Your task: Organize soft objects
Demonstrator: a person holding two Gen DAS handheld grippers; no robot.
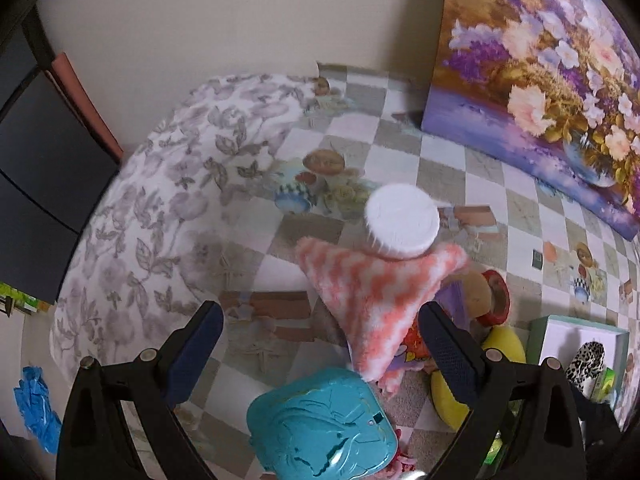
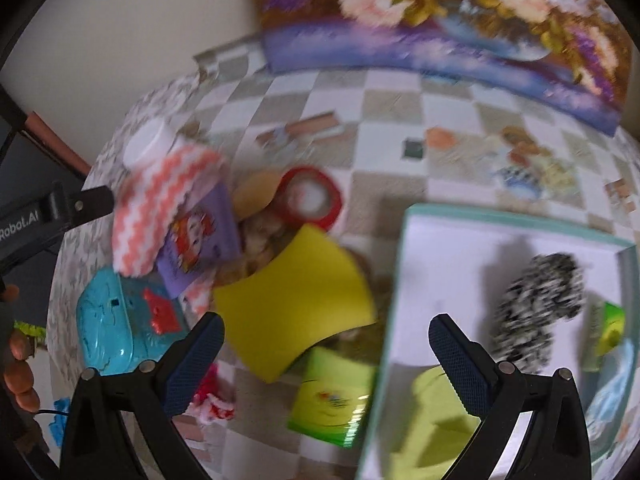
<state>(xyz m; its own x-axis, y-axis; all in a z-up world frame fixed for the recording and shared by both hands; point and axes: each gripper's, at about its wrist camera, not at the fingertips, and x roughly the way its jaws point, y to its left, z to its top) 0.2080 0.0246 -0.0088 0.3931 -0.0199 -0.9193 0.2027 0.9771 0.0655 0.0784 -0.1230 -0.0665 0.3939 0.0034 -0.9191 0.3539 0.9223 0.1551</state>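
Note:
A pink-and-white zigzag fluffy cloth (image 1: pixel 370 300) (image 2: pixel 160 216) lies draped over a pile on the checkered table, leaning on a white-capped bottle (image 1: pixel 402 226) (image 2: pixel 146 146). My left gripper (image 1: pixel 320 344) is open above the cloth and a turquoise plastic toy (image 1: pixel 320 426) (image 2: pixel 108 324), holding nothing. My right gripper (image 2: pixel 326 356) is open and empty over a yellow sponge (image 2: pixel 296 300) (image 1: pixel 500 354) and the rim of a mint-edged white box (image 2: pixel 404 280) (image 1: pixel 538 336). A leopard-print soft item (image 2: pixel 536 304) (image 1: pixel 586 364) lies in the box, with a lime-green piece (image 2: pixel 436 416).
A purple picture card (image 2: pixel 200 236), a red tape roll (image 2: pixel 312 200) (image 1: pixel 498 298) and a green packet (image 2: pixel 332 396) sit in the pile. A flower painting (image 1: pixel 540 80) (image 2: pixel 440 20) leans on the wall. A floral cloth (image 1: pixel 160 200) covers the table's left.

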